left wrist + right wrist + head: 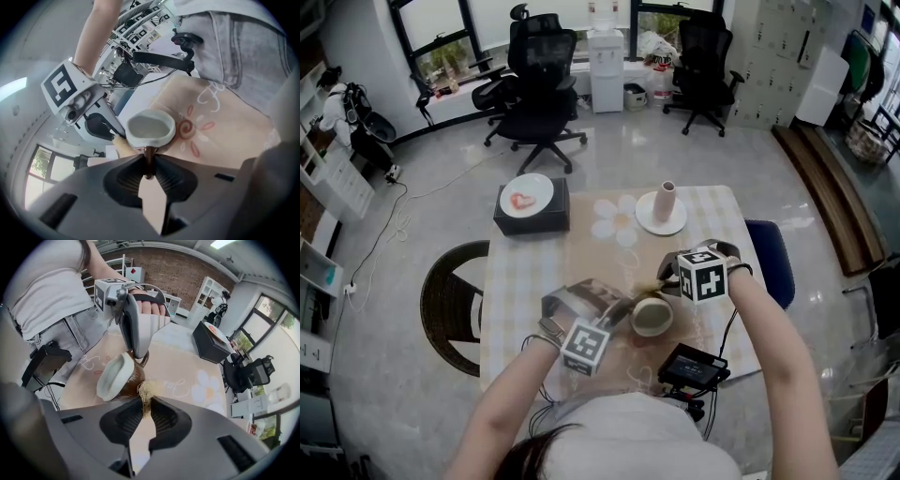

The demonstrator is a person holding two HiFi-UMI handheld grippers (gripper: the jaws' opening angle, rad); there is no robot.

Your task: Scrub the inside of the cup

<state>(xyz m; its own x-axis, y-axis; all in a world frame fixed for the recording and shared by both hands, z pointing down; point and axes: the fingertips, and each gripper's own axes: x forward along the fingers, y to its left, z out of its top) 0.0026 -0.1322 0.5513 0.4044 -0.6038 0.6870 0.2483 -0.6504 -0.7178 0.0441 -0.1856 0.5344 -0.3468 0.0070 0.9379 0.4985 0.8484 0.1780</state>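
Observation:
A cup, brown outside and white inside, hangs tilted over the checked table. My left gripper is shut on the cup's thin brown handle; in the left gripper view the cup shows its white hollow just beyond the jaws. My right gripper is shut on a straw-coloured fibre scrubber. In the right gripper view the tuft sits against the cup's brown outer wall, beside the rim and outside the hollow. The left gripper shows behind the cup there.
A white plate on a black box sits at the table's far left. A pale cylinder on a white dish stands at the far right. A black device with cables lies at the near edge. A dark round chair is at the left.

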